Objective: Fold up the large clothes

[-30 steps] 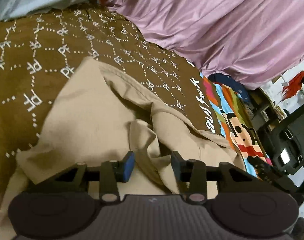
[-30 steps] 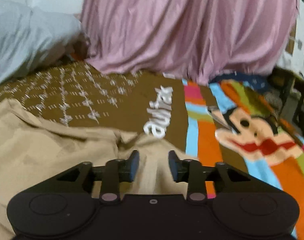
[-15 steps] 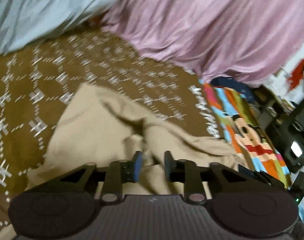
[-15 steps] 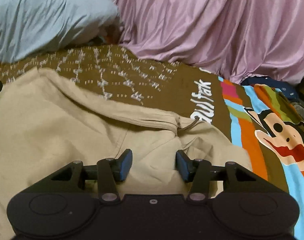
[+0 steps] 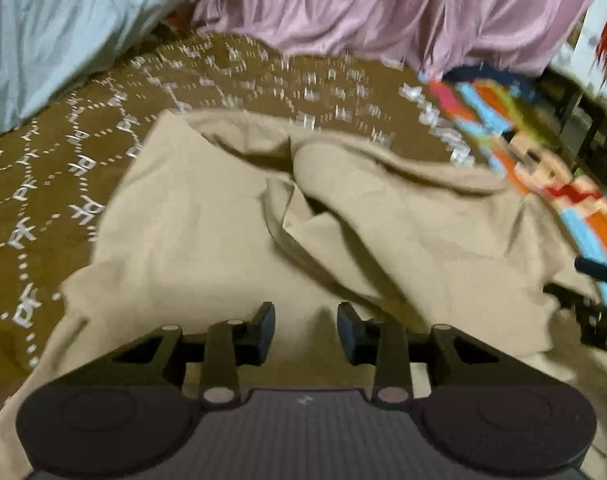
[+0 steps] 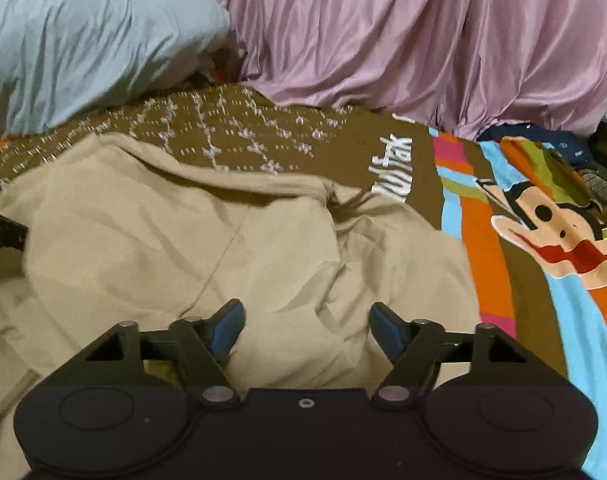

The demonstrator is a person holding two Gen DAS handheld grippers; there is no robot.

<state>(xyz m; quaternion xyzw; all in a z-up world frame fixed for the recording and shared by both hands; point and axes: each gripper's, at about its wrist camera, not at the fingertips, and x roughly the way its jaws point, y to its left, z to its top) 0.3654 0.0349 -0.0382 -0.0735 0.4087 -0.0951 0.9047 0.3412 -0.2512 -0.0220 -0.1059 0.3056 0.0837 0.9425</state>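
Two grippers, left (image 5: 305,330) and right (image 6: 305,330), hover jaws apart over rumpled tan cotton garment (image 6: 191,248); flatten before folding.

I'm working in a bedroom: a bed (image 6: 515,360) under a brown patterned bedspread (image 6: 287,140), a grey pillow (image 6: 83,40) at its head, pink satin bedding (image 6: 423,40) beside that pillow.

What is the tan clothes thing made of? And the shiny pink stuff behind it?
The tan garment looks like matte woven cloth, maybe cotton: soft creases, a stitched seam, no shine. The pink drape looks like satin, probably synthetic or silk: smooth, with glossy highlights along its long folds.
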